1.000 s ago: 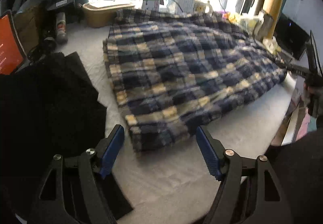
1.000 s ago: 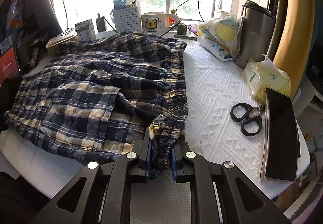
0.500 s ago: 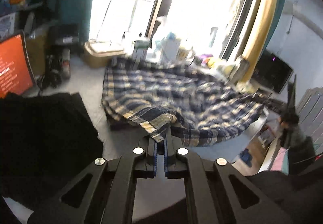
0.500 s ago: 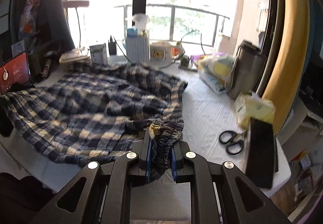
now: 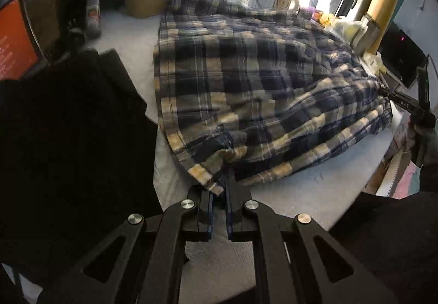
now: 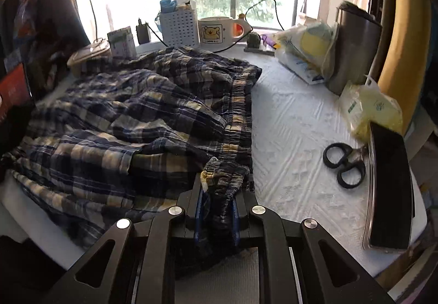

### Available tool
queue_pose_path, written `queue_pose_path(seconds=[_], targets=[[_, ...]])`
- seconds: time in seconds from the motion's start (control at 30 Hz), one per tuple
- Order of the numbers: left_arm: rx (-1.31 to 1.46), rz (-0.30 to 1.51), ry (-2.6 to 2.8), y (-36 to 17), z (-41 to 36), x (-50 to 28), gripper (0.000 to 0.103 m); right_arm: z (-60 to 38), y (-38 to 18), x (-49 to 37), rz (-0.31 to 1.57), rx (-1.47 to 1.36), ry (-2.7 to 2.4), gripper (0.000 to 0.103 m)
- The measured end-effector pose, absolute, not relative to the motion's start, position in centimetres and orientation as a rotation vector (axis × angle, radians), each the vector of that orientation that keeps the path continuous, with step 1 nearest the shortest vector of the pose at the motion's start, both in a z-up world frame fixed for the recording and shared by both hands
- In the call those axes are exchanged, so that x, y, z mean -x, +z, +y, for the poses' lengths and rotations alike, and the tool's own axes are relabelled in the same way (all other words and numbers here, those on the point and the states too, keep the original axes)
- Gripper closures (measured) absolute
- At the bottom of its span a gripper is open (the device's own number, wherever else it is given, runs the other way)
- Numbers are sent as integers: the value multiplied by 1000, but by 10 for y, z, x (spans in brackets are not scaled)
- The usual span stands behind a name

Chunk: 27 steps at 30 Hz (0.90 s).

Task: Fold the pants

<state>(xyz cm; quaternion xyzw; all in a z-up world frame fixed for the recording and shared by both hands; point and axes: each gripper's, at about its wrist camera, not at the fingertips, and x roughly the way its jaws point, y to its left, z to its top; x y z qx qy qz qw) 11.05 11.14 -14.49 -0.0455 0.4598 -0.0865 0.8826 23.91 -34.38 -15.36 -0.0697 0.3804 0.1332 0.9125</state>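
Left wrist view
- Left gripper [image 5: 219, 189]: jaws nearly together, having just parted slightly, pads still pinching a hem corner of the pants [image 5: 260, 90].
- Pants: blue, black and cream plaid, spread across the white table [image 5: 287, 194], rumpled, with the gripped corner drawn toward the camera.
- Black cloth [image 5: 68, 134]: lies on the table left of the pants, its edge just beside them.
- Right gripper [image 5: 383, 90]: at the far right edge, at the other end of the pants; its jaw state cannot be told from this view.
- Red screen [image 5: 13, 44]: at the far left, behind the black cloth.

Right wrist view
- Right gripper [image 6: 217, 194]: jaws have just eased open a little, pads still clamped on the bunched elastic waistband of the pants [image 6: 123, 118].
- Pants: lie left of centre on the table [image 6: 295, 118], waistband edge running away from the gripper.
- Scissors [image 6: 343, 164]: flat on the table, right of the pants, well apart from them.
- Phone [image 6: 390, 189]: just beside the scissors, at the table's right edge.
- Basket [image 6: 179, 27]: at the window, beyond the pants.
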Motion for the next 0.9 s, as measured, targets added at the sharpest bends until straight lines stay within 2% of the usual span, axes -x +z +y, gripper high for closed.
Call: queue_pose_path(seconds=[0.07, 0.1, 0.13, 0.2, 0.43, 0.7, 0.9], targets=[[86, 956, -175, -141, 114, -110, 89, -346, -152, -237, 781, 154, 253, 59], [68, 943, -156, -138, 116, -109, 72, -348, -151, -235, 776, 160, 238, 31], [51, 930, -137, -136, 117, -107, 48, -352, -149, -231, 764, 165, 226, 18], [23, 868, -100, -124, 121, -97, 34, -360, -144, -222, 742, 170, 223, 18], [-62, 703, -186, -97, 107, -68, 34, -376, -137, -180, 680, 261, 168, 18], [-316, 790, -298, -136, 54, -69, 34, -377, -134, -153, 638, 377, 107, 18], [-279, 810, -191, -152, 65, -87, 34, -371, -143, -142, 662, 467, 133, 18]])
